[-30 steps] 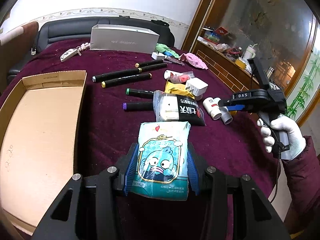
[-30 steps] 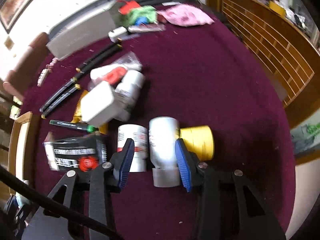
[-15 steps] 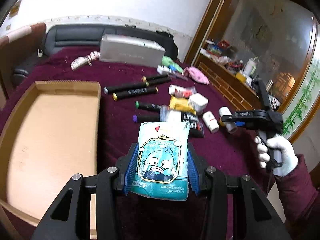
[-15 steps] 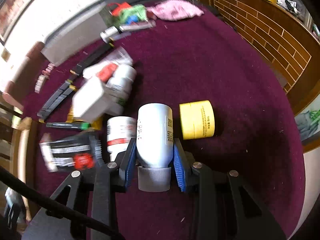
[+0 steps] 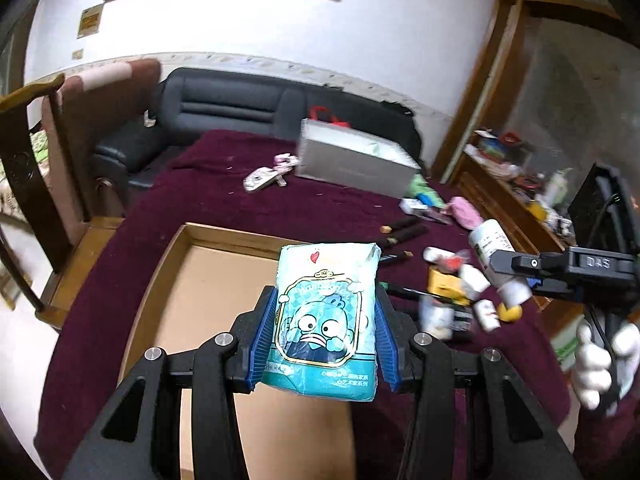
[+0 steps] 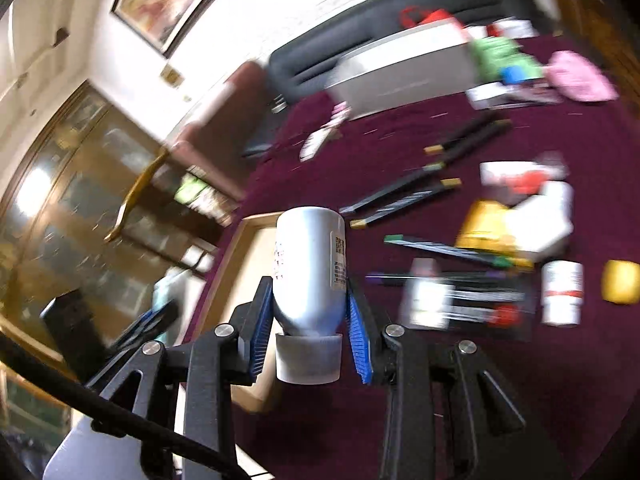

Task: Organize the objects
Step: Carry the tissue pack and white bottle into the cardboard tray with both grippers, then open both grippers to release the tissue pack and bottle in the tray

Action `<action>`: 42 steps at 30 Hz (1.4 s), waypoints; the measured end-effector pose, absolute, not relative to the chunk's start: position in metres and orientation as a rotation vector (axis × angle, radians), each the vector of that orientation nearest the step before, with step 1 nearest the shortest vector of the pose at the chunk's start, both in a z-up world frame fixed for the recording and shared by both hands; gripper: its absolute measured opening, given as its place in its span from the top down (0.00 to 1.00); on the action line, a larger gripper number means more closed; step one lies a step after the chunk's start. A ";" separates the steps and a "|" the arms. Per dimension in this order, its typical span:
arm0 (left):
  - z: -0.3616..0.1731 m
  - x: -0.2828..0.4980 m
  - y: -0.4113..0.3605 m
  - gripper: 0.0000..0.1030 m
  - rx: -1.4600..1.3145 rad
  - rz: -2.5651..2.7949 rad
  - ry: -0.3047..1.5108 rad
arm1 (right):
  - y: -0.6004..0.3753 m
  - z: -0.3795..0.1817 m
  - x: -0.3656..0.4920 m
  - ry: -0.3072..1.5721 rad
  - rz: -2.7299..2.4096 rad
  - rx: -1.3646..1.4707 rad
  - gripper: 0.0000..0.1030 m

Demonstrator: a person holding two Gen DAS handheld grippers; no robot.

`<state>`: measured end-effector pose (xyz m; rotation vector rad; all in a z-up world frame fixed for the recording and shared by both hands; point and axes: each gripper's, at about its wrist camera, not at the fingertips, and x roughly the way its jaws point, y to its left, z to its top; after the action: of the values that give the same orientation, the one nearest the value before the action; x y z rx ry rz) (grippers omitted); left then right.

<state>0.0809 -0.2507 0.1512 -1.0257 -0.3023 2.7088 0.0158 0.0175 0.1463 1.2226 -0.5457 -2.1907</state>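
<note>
A teal cartoon-printed soft packet (image 5: pixel 326 320) is clamped in the left gripper (image 5: pixel 325 328) above the shallow brown cardboard tray (image 5: pixel 208 236). A white plastic bottle with a grey cap (image 6: pixel 310 272) is gripped in the right gripper (image 6: pixel 311 336), held beside the tray's right edge. The carrying step is judged under way; lowering and release inside the tray are called for next.
</note>
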 end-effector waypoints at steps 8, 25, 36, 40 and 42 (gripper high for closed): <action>0.095 0.013 -0.269 0.61 -1.183 2.744 -0.366 | -0.076 0.088 -0.048 -0.579 -2.102 1.406 0.68; 0.024 -0.049 -0.293 0.61 -1.372 2.596 -0.656 | -0.112 0.043 -0.089 -0.486 -2.275 1.519 0.68; 0.018 -0.052 -0.304 0.57 -1.378 2.588 -0.787 | -0.120 0.037 -0.092 -0.457 -2.281 1.533 0.68; 0.018 -0.054 -0.306 0.55 -1.380 2.577 -0.829 | -0.121 0.041 -0.092 -0.441 -2.307 1.515 0.67; 0.016 -0.053 -0.309 0.49 -1.361 2.554 -0.890 | -0.120 0.045 -0.091 -0.424 -2.335 1.497 0.64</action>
<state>-0.0534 -0.3095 0.0164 -1.3614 -0.8903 2.5538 -0.0907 -0.1204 0.0446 1.4968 -0.4239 -2.3353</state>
